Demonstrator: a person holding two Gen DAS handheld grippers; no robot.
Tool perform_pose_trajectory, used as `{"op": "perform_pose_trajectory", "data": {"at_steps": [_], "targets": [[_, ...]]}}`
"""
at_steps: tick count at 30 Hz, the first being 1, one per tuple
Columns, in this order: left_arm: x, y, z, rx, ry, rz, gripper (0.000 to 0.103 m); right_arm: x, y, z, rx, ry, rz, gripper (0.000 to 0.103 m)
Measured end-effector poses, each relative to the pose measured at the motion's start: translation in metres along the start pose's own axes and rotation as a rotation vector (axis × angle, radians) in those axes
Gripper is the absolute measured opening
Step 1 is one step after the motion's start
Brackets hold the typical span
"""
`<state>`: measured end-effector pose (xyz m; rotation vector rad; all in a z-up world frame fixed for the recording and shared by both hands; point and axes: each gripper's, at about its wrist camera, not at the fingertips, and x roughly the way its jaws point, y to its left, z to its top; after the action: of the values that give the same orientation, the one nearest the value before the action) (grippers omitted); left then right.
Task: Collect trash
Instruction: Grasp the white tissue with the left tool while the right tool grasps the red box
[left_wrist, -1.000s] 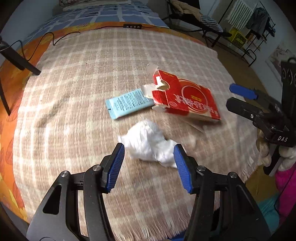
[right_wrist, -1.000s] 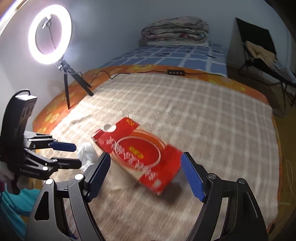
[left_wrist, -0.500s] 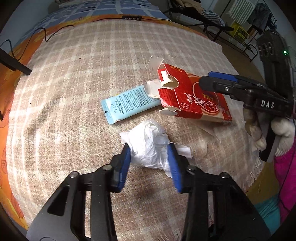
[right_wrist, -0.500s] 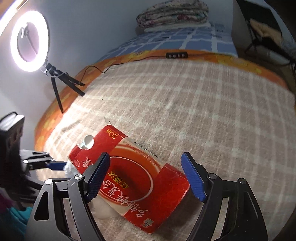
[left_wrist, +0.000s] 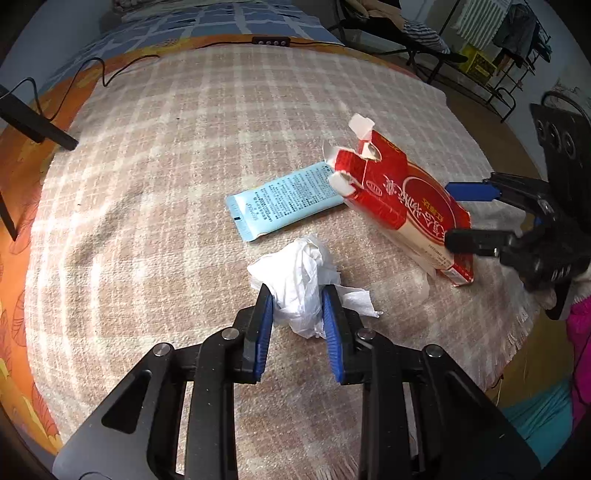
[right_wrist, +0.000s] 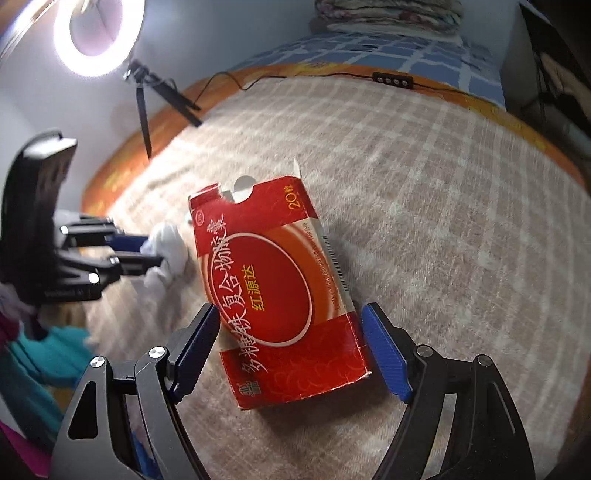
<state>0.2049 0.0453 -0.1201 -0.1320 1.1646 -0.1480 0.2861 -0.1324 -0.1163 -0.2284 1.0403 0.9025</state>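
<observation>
Near blanket (left_wrist: 184, 184) edge, my left gripper (left_wrist: 297, 295) pinches the tissue (left_wrist: 299, 273); right gripper (right_wrist: 291, 317) wide, straddling the box (right_wrist: 273, 291).

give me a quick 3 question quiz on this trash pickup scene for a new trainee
1. True or false: the left tool is shut on the tissue.
2. Which item lies between the fingers of the right tool? A. blue packet B. red box C. power strip
3. Fill in: the blue packet has one end tucked under the ______.

Key
1. True: both pads press the tissue.
2. B: the red box sits between the open fingers, which look not yet closed on it.
3. red box
</observation>
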Motion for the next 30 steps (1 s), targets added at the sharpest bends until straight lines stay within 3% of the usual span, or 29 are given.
{"op": "perform_pose_trajectory", "data": {"at_steps": [15,22,25,27,30], "targets": [[-0.011,0.005,-0.012,-0.005,-0.001,0.010,0.025,0.024,0.042,0.000,-0.225,0.058,-0.146,0.081],[-0.010,-0.004,-0.006,0.005,-0.003,0.021,0.024,0.013,0.056,-0.005,-0.305,0.004,-0.266,0.081],[-0.011,-0.005,-0.008,0.003,-0.004,0.024,0.023,-0.001,0.054,-0.005,-0.277,-0.028,-0.212,0.081],[-0.013,-0.004,-0.011,0.003,-0.006,0.027,0.023,-0.007,0.051,-0.005,-0.239,-0.026,-0.127,0.081],[-0.015,-0.003,-0.016,0.003,-0.008,0.031,0.023,-0.008,0.050,-0.005,-0.213,-0.031,-0.103,0.081]]}}
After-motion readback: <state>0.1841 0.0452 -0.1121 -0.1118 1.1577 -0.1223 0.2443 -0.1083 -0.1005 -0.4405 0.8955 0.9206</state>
